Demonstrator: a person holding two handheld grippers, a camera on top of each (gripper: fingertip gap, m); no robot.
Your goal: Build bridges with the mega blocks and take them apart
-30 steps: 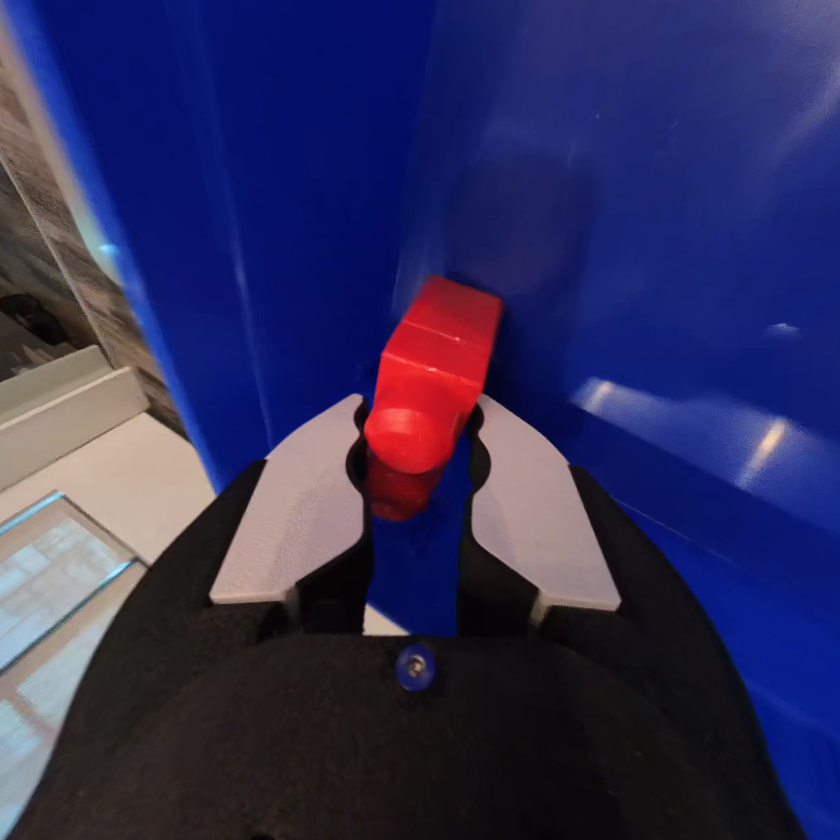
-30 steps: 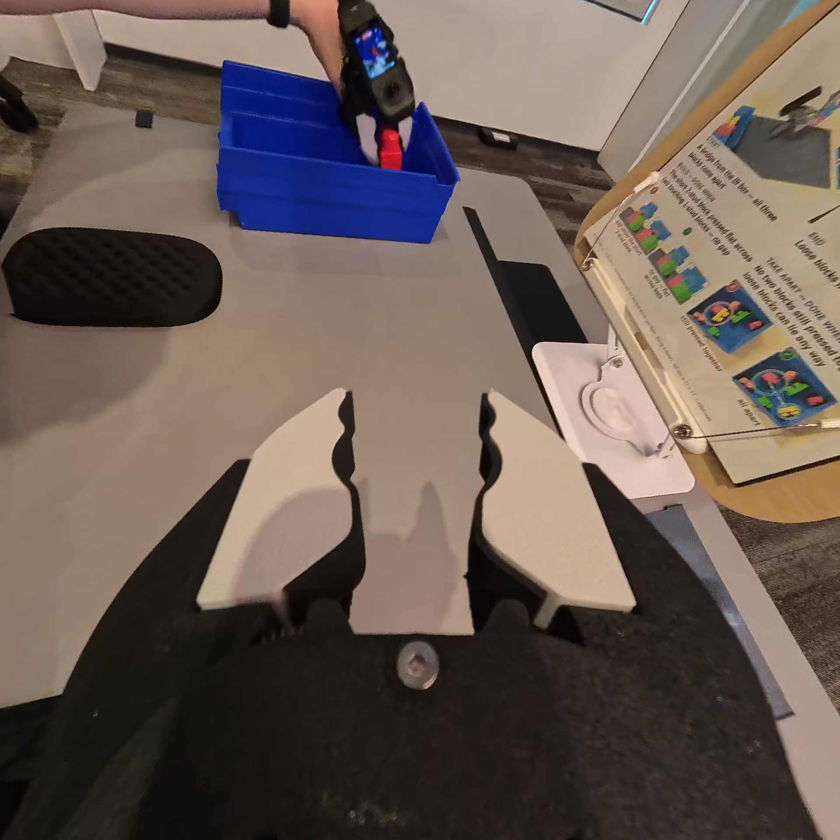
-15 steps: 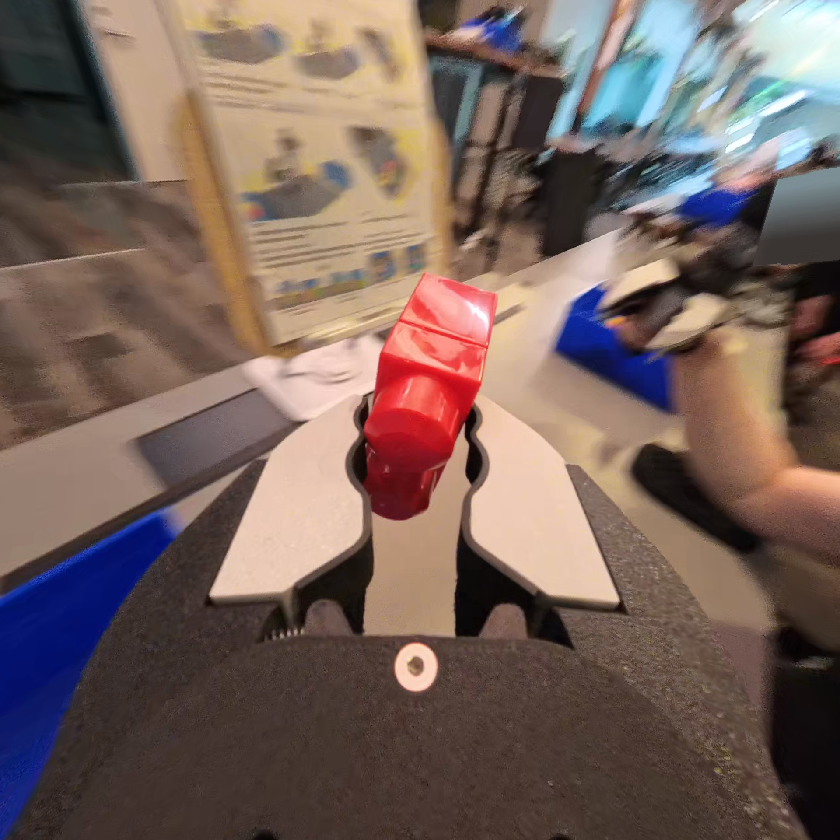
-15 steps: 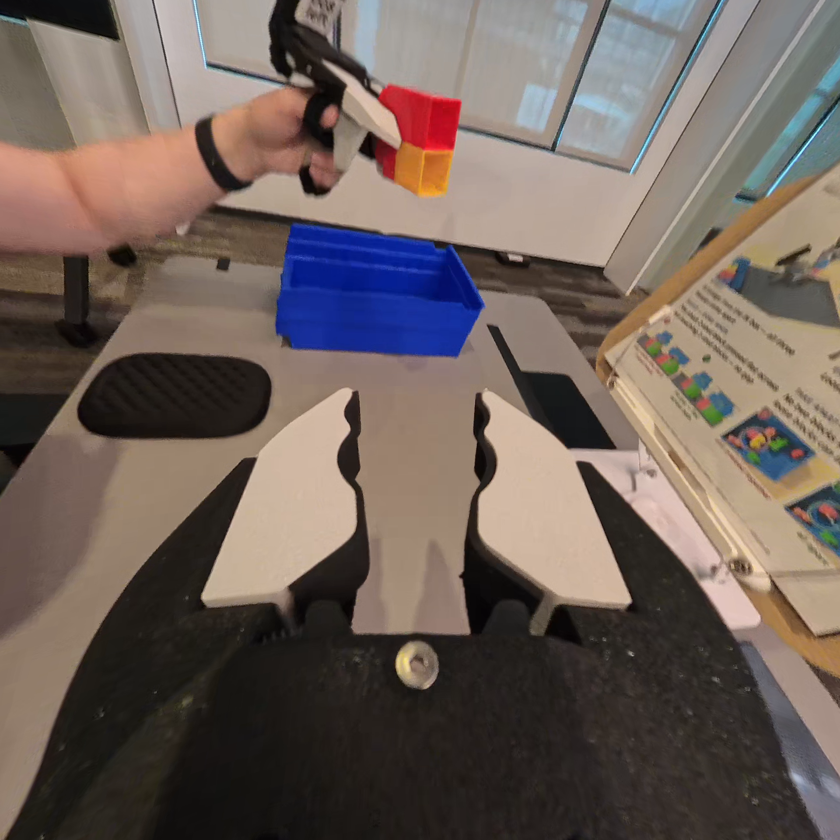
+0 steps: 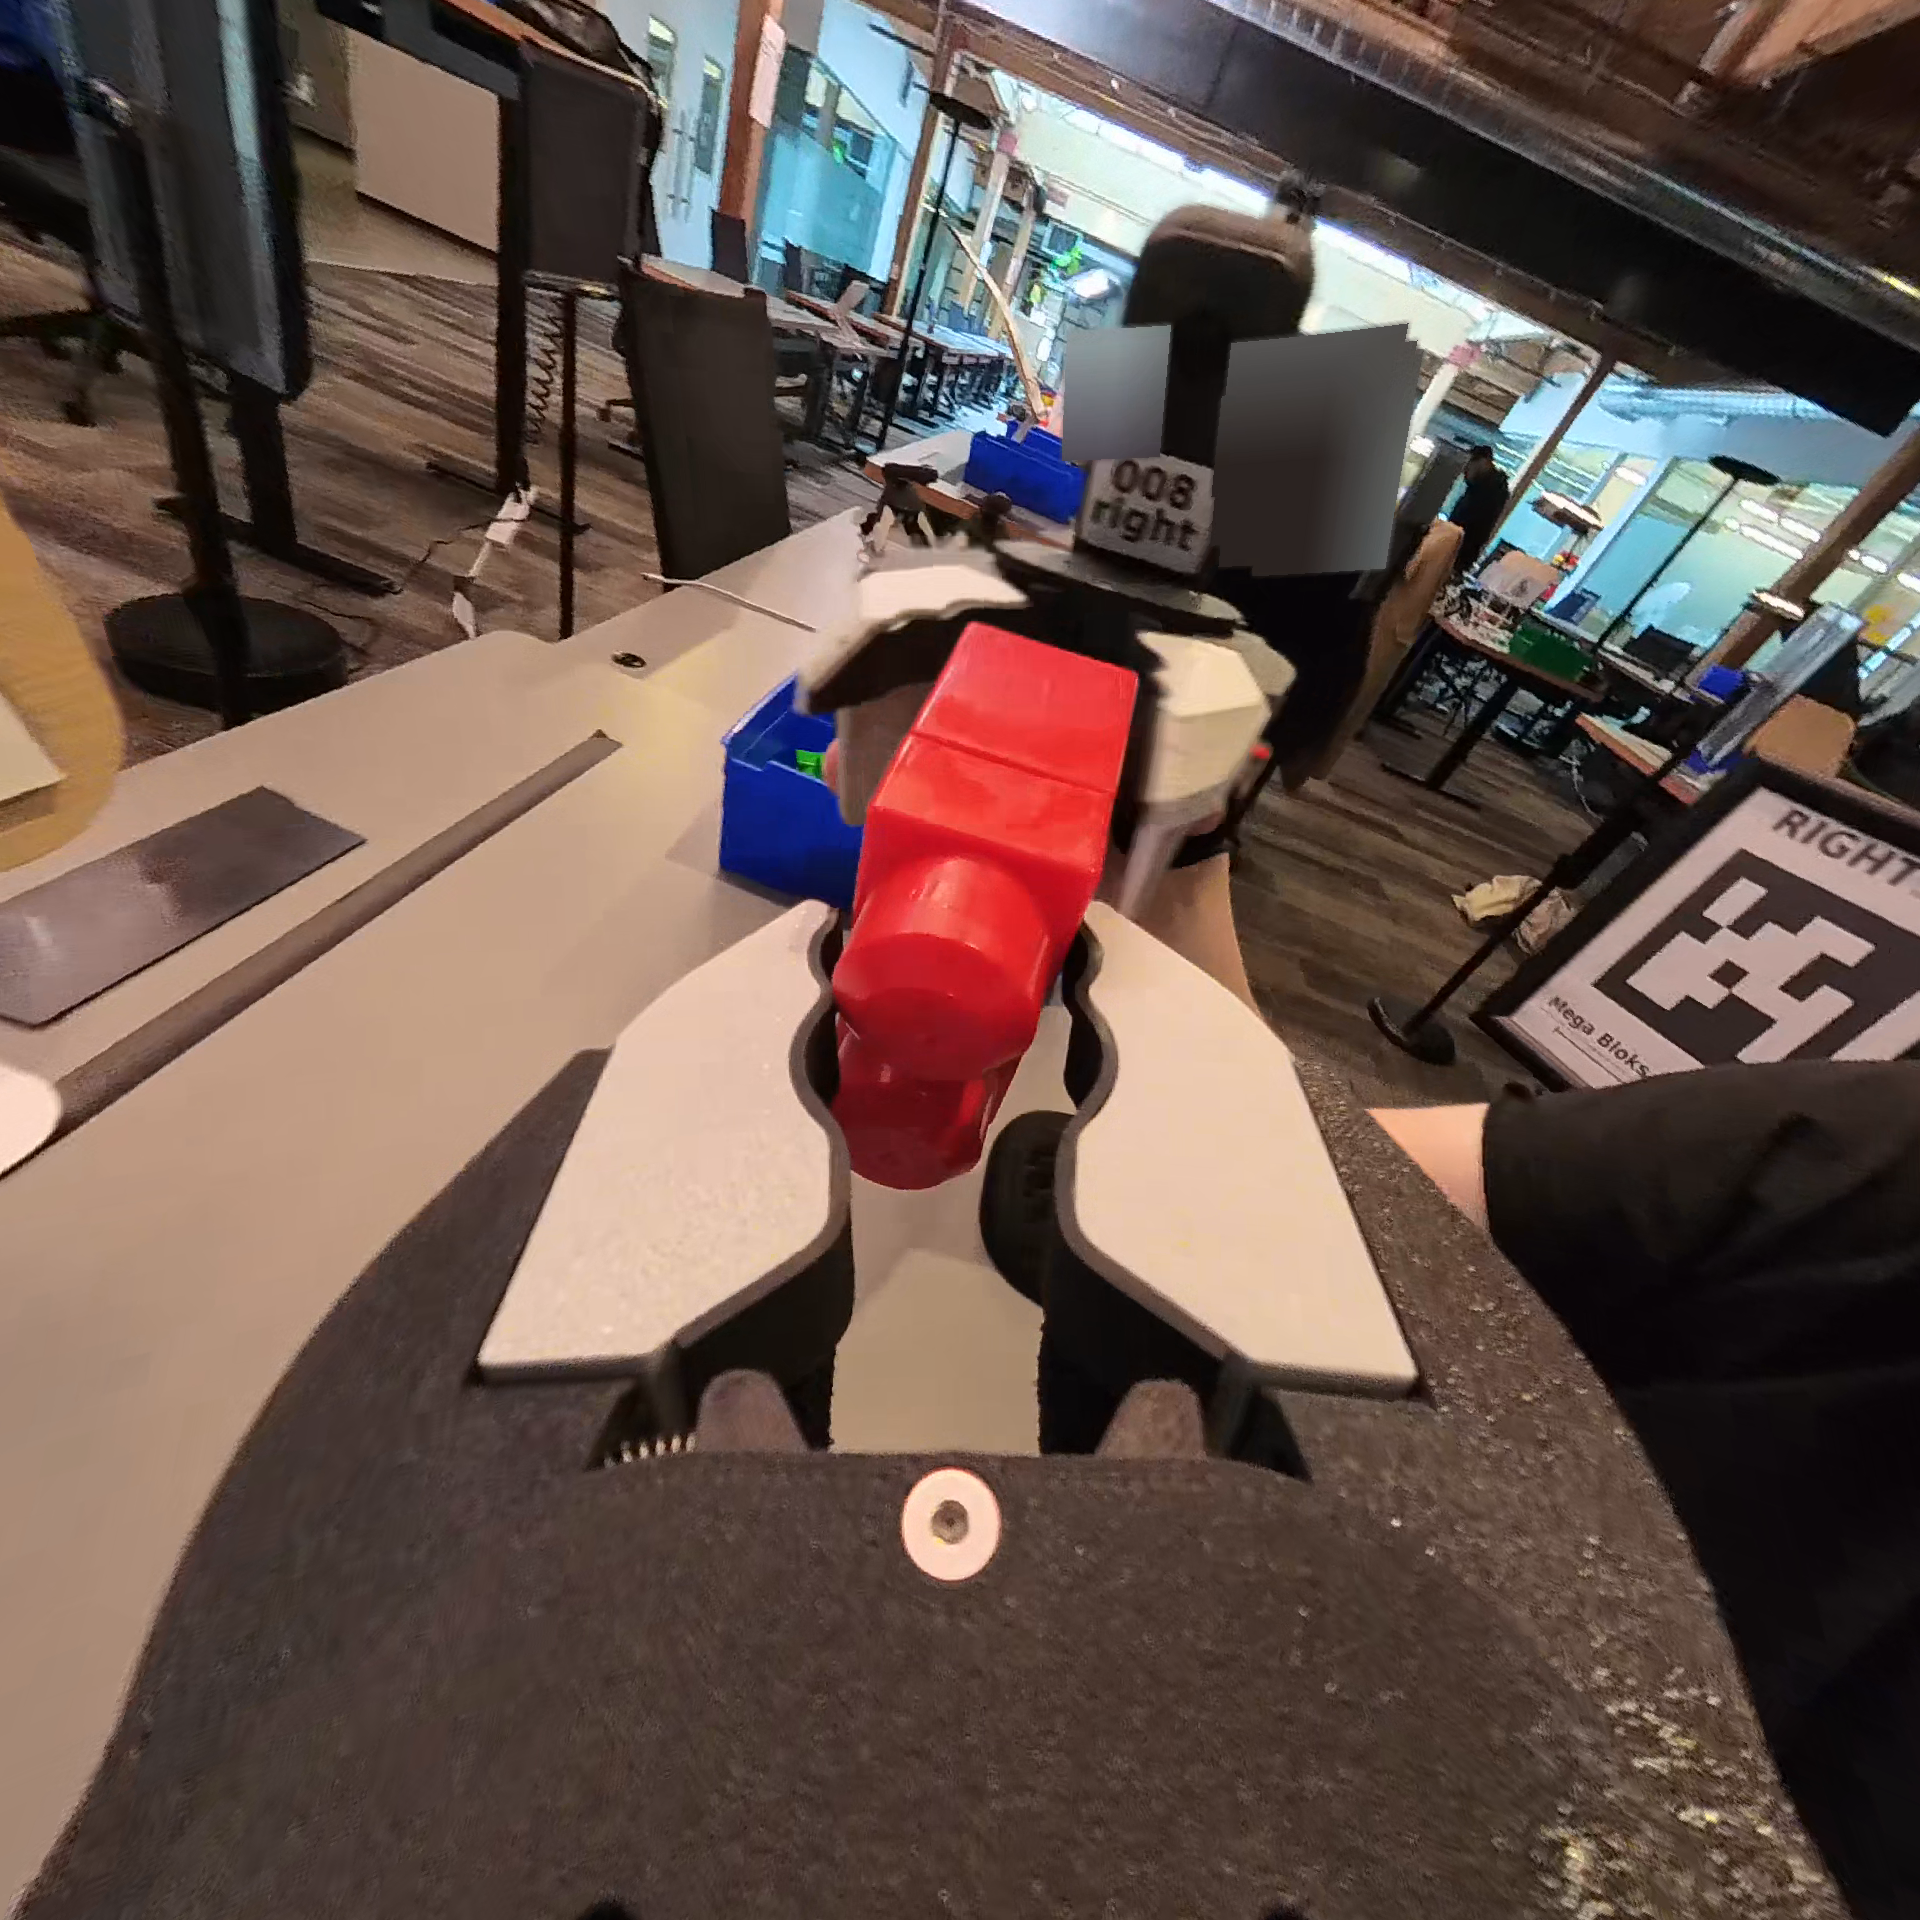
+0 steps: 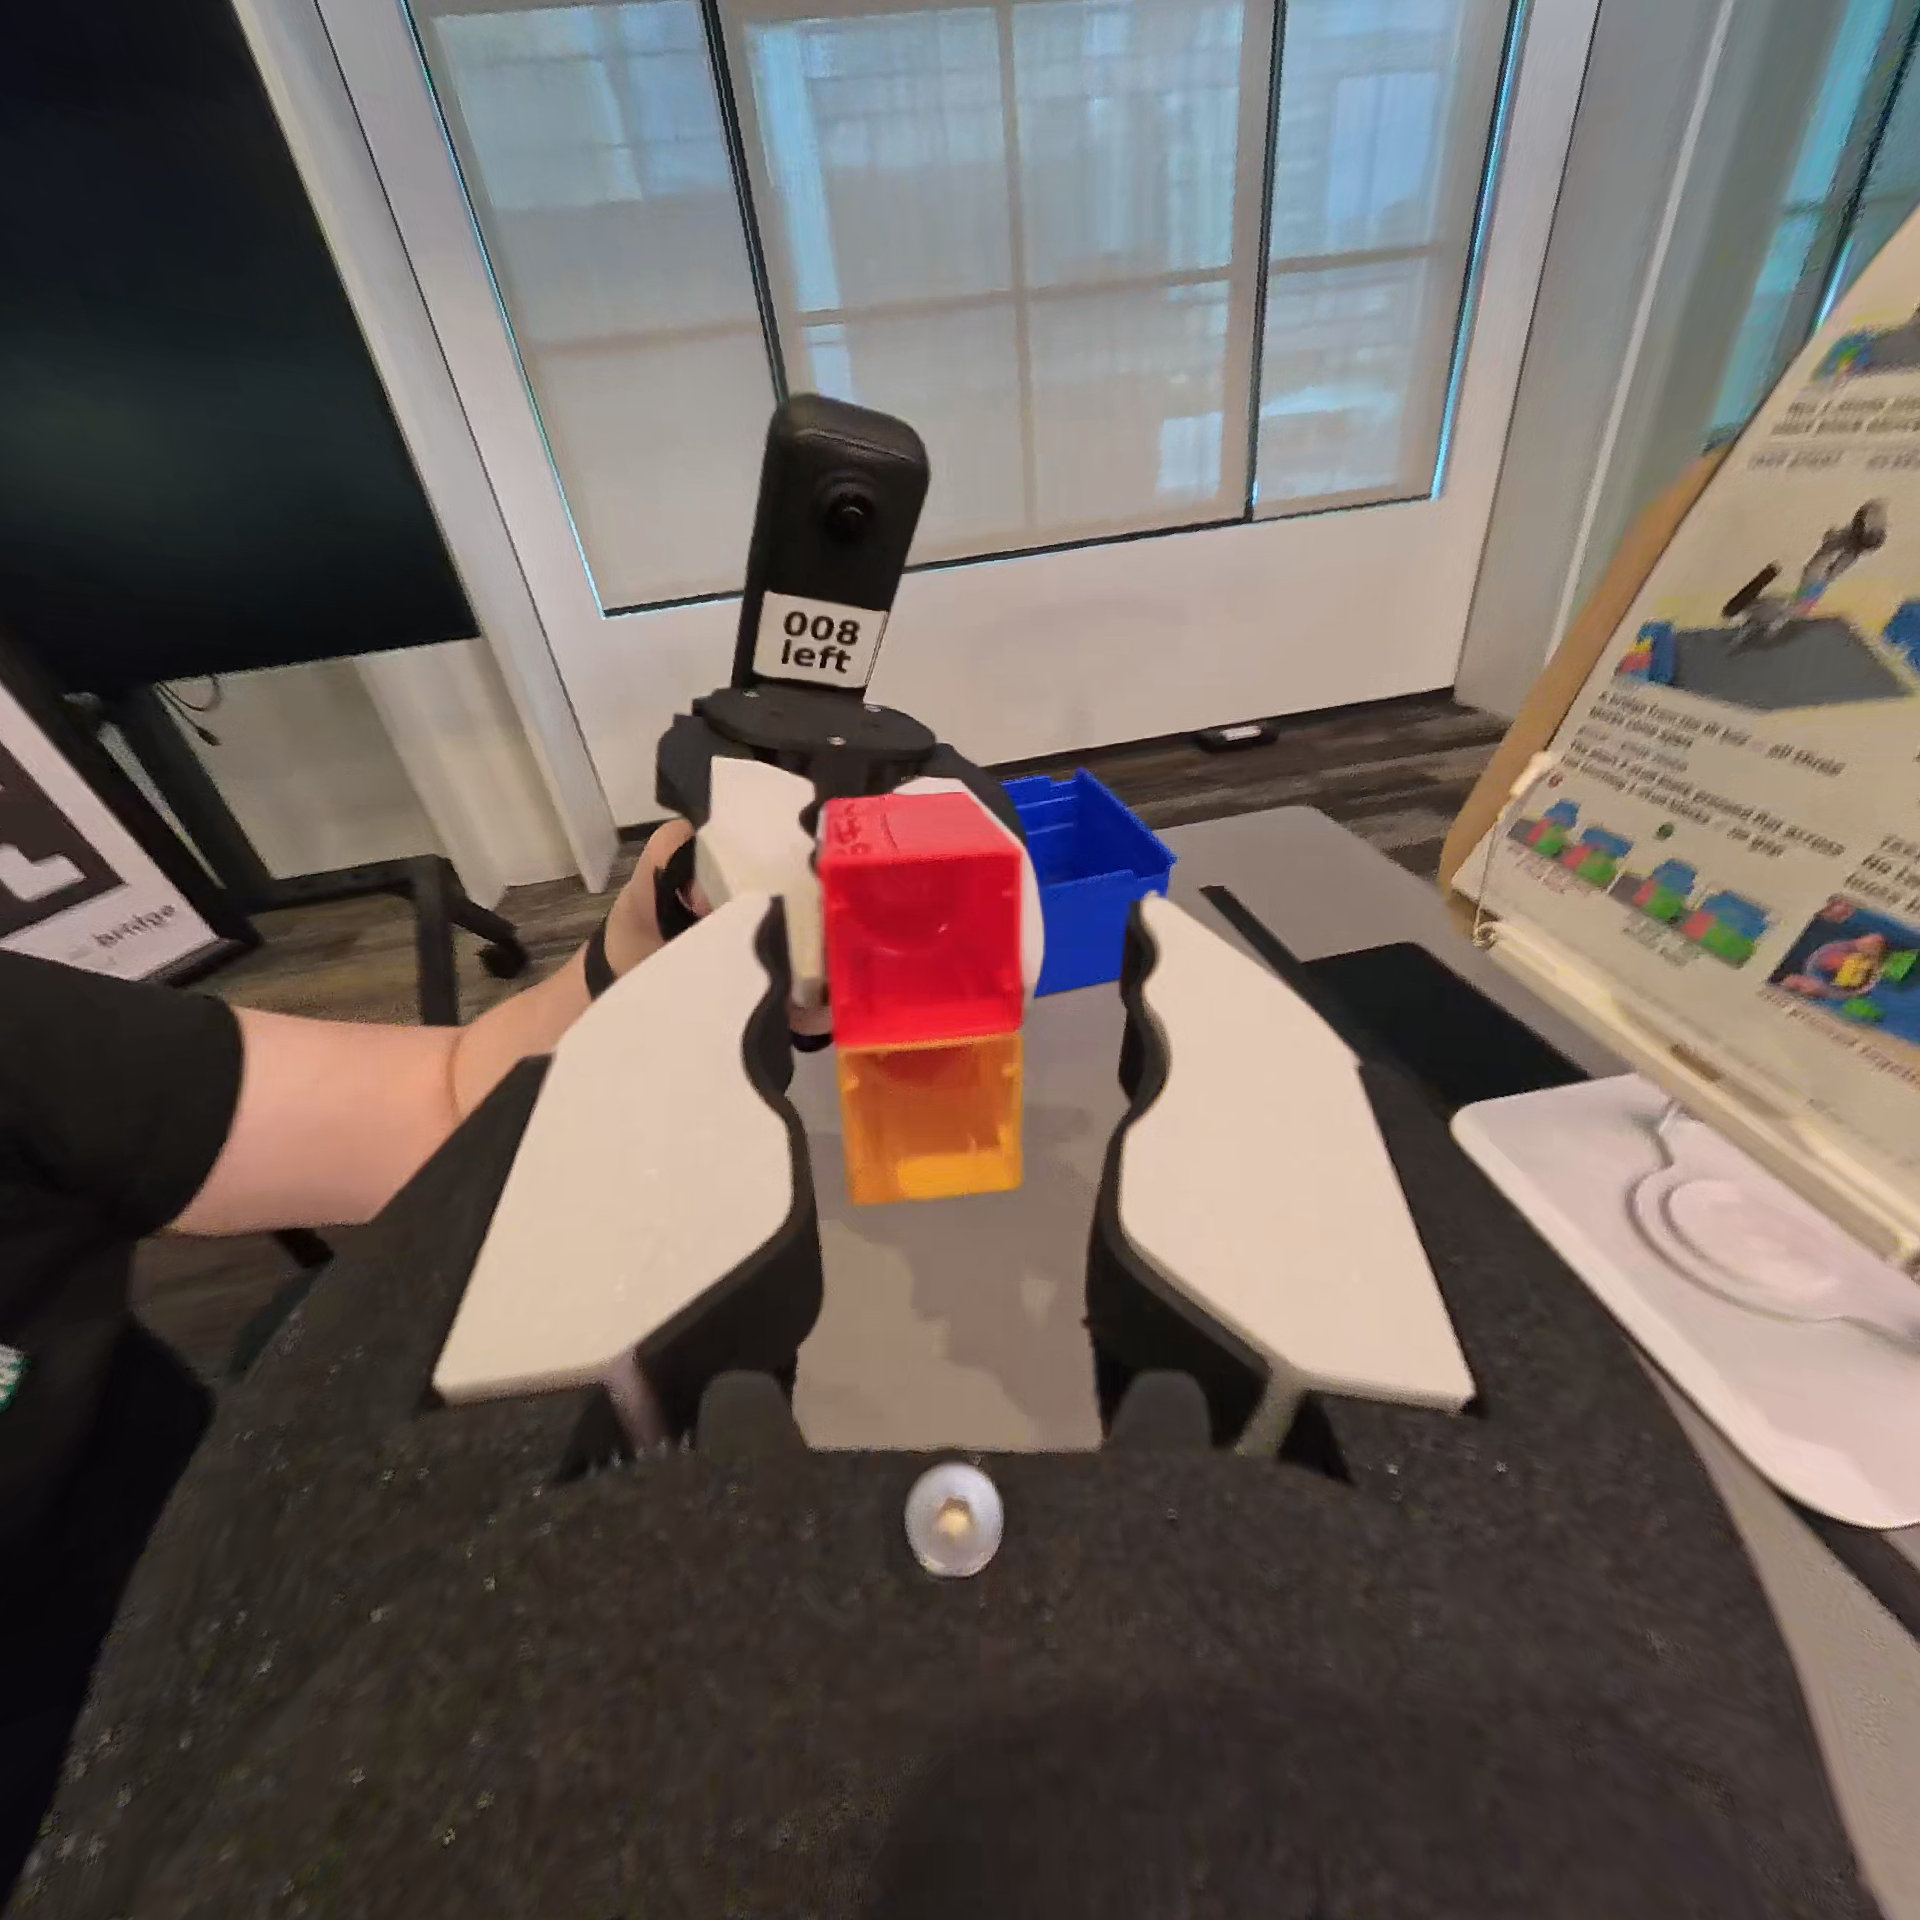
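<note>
Grey tabletop (image 6: 1236,862) with a blue bin (image 6: 1086,868) near its far edge and an instruction board (image 6: 1704,790) along its right edge. One second earlier the left hand-held gripper (image 5: 951,935) was down inside the bin; it is now raised above the tabletop, facing the right hand-held gripper (image 6: 951,925), which has lifted toward it. The left hand-held gripper is closed on the studs of a red block (image 5: 987,831), whose long axis runs forward along the fingers, studs pointing back at the wrist camera. In the right wrist view an orange block (image 6: 928,1117) is pressed against the red block's underside, both hollow ends facing the camera. The right hand-held gripper stands wide, empty, its fingertips flanking the block pair without touching.
</note>
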